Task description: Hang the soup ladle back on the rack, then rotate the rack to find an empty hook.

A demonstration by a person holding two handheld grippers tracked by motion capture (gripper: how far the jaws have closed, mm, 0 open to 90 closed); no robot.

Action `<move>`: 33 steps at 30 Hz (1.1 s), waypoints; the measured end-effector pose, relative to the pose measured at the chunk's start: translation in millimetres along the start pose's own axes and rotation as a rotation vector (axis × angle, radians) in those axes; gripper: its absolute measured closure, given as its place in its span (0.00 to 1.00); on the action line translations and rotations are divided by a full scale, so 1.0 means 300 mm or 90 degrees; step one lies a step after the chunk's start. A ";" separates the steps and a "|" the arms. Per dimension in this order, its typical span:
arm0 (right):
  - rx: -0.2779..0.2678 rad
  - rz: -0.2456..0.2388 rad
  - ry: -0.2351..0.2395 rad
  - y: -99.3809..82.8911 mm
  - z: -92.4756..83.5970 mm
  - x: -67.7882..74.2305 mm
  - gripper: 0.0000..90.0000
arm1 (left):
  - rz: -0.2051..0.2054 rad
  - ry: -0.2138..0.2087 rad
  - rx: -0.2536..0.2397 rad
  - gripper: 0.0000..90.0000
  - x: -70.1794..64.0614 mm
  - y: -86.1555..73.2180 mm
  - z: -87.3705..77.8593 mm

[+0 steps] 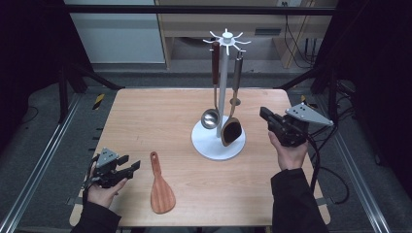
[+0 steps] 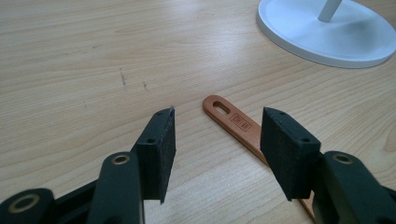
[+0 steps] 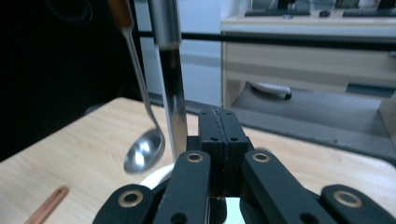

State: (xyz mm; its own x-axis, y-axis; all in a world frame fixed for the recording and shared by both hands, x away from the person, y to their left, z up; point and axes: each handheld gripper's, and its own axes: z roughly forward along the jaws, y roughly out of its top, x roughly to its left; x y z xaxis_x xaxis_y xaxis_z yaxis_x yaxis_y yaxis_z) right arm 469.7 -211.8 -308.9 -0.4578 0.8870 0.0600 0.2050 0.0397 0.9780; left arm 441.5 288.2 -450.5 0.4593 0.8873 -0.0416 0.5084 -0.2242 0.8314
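Wooden spatula (image 1: 160, 187) lies flat at the table's (image 1: 145, 116) near edge, just at 3 o'clock of the left gripper (image 1: 130, 167), whose jaws stand wide and empty over its handle end. Farther off, at 1 o'clock, the white rack (image 1: 219, 138) holds a ladle (image 1: 211, 116) and a turner (image 1: 231, 130); at 3 o'clock of it, the right gripper (image 1: 265, 114) hovers pressed shut on nothing.

Light wooden table (image 1: 145, 111), wooden rice paddle (image 1: 160, 187) lying flat, white round rack base (image 1: 209, 143) beside it

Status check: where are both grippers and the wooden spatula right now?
Left gripper open, fingers low, apart, beside the wooden spatula handle. Spatula flat on table, untouched. Right gripper shut, empty, near the utensil stand. Nothing in the way.
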 end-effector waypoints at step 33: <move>-0.081 -0.046 0.007 0.327 0.112 0.067 1.00 | -0.010 -0.003 0.030 0.50 0.018 -0.014 0.024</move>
State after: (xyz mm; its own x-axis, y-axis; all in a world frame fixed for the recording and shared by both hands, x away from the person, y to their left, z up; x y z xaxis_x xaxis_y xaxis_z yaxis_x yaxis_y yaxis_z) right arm 509.6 -174.6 -218.5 -0.4773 0.8787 -0.0106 0.0593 0.0442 0.9973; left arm 447.1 291.0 -458.2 0.4538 0.8893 -0.0572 0.5495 -0.2287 0.8036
